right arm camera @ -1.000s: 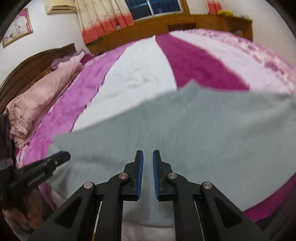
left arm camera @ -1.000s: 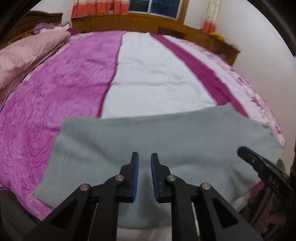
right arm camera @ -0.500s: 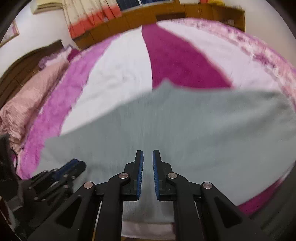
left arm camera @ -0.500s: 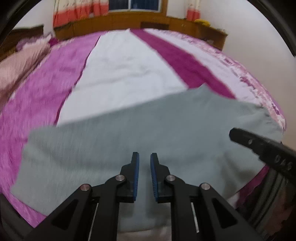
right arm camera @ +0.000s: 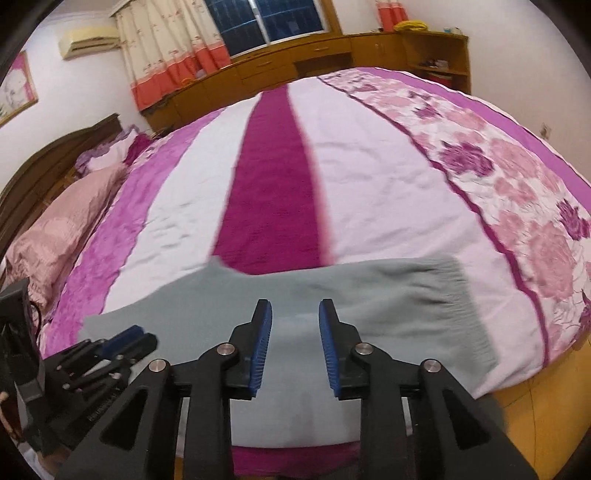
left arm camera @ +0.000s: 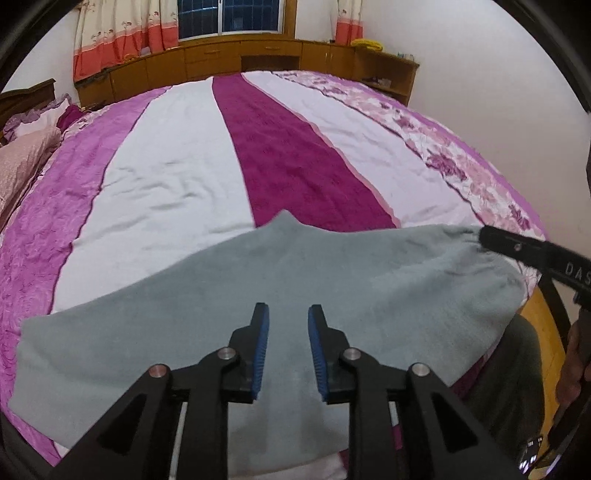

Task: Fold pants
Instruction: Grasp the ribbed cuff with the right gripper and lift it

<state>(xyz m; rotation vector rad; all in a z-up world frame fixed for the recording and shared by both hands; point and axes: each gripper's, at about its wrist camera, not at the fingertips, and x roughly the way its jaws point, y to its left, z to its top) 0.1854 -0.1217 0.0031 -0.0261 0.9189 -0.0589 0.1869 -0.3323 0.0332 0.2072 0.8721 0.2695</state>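
Pants lie flat across the near edge of the bed, a grey-green stretch of soft fabric running side to side, and both grippers hang right above them. Left gripper up close — its blue-padded fingers stand apart with a clear gap, nothing between them, only cloth showing below. Right gripper shows the same story in its own view: fingers spread, empty, poised over the pants near the gathered waistband end at the right. From the left wrist view, the right gripper pokes in from the right edge, its tip at the far corner of the waistband; whether it touches the fabric I cannot tell. The left gripper appears low on the left of the right wrist view, over the leg end of the garment.

Beyond the pants spreads the bedspread — white and magenta stripes, a floral band on the right. A pink pillow sits at far left by the dark headboard. Farther back, wooden cabinets run under a window with cream and orange curtains.
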